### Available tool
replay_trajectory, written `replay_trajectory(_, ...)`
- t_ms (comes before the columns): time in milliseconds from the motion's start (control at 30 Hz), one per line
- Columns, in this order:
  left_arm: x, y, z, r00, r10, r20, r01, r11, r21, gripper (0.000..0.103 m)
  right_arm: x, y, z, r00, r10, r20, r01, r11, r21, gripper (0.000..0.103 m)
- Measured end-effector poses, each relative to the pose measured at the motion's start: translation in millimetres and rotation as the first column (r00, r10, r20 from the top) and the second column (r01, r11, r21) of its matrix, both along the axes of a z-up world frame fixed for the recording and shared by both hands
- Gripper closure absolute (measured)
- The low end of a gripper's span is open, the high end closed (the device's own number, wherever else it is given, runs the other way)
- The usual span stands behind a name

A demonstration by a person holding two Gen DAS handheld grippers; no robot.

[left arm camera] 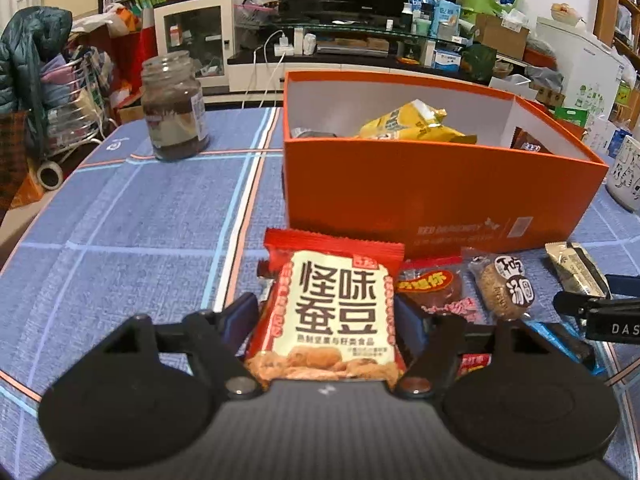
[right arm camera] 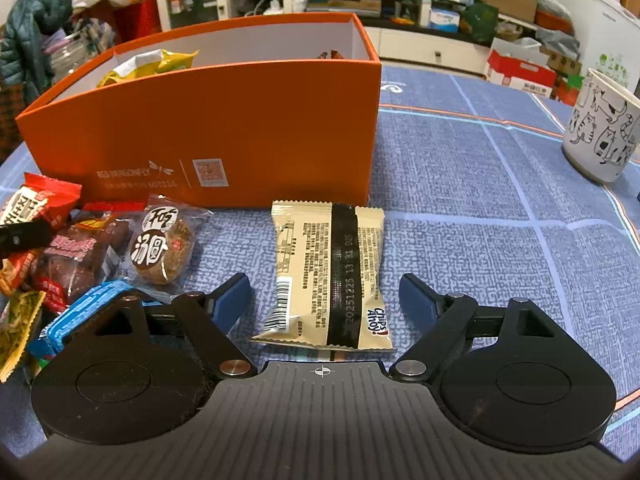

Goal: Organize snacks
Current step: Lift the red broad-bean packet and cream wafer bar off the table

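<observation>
Clamped between my left gripper's blue pads is the bean packet, red-edged with a cream face, held upright just short of the box ahead. It looks light, puffy and crinkly, so I judge it will slip if pinched at the slick middle; the sealed edges seem the safer hold.

My right gripper is spread wide with nothing in it, and the cookie pack lies flat on the cloth between its fingers, touching neither (one Chips Ahoy pack, soft foil, contents probably brittle). I'd close gently across its width.

Left of that tool sits a loose pile of about five small packets: a round sesame cake, a dark red one, a blue one, a yellow one at the edge, plus the held bean packet.

One box, with yellow bags and a brown packet inside. Further out, one jar ahead-left and one mug ahead-right.
</observation>
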State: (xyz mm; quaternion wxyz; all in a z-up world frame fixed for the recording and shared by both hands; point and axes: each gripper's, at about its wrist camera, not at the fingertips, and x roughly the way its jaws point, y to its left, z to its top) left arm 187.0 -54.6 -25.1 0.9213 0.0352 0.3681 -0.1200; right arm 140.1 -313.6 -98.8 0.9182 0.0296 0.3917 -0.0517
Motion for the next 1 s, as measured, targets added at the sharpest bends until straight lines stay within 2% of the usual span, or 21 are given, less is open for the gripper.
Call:
replay_trajectory(200,1,-3,-1,1.000,0.025,0.003,-0.025,1.000,0.013,0.025,1,0,2,1.000,0.007,0.001,-0.007,1.000,-0.006,0.034)
replay_trajectory(333,2,-4,0,0.999,0.032,0.000,-0.032,0.999,0.014,0.025,0,1,4,1.000,0.009,0.005,-0.009,1.000,-0.001,0.053)
replay_trajectory(367,2,-4,0,0.999,0.036,-0.004,-0.036,0.999,0.013,0.027,0,1,5,1.000,0.009,0.007,-0.009,1.000,0.003,0.060)
replay_trajectory(400,2,-2,1,0.999,0.035,-0.011,-0.035,0.999,0.003,0.033,-1,0,6,1.000,0.010,0.008,-0.010,1.000,0.010,0.061)
replay_trajectory(467,3,-1,3,0.999,0.031,-0.019,-0.031,1.000,-0.001,0.044,-2,-1,7,1.000,0.009,0.008,-0.009,0.999,0.034,0.062)
replay_trajectory(533,3,1,4,0.999,0.037,-0.023,-0.037,0.999,-0.008,0.047,-2,-2,8,1.000,0.008,0.007,-0.008,0.999,0.050,0.064)
replay_trajectory(633,-1,7,8,0.999,0.035,-0.031,-0.036,0.999,-0.029,0.049,-2,-3,8,1.000,0.005,0.007,-0.005,0.998,0.062,0.064)
replay_trajectory(767,-9,15,11,0.999,0.029,-0.021,-0.030,0.999,-0.016,0.049,-3,-1,9,1.000,0.008,0.003,-0.008,0.998,0.060,0.065)
replay_trajectory(1000,-12,27,18,0.999,0.051,-0.016,-0.051,0.999,-0.014,0.049,-14,12,23,0.998,0.039,0.057,-0.038,0.999,-0.007,0.064)
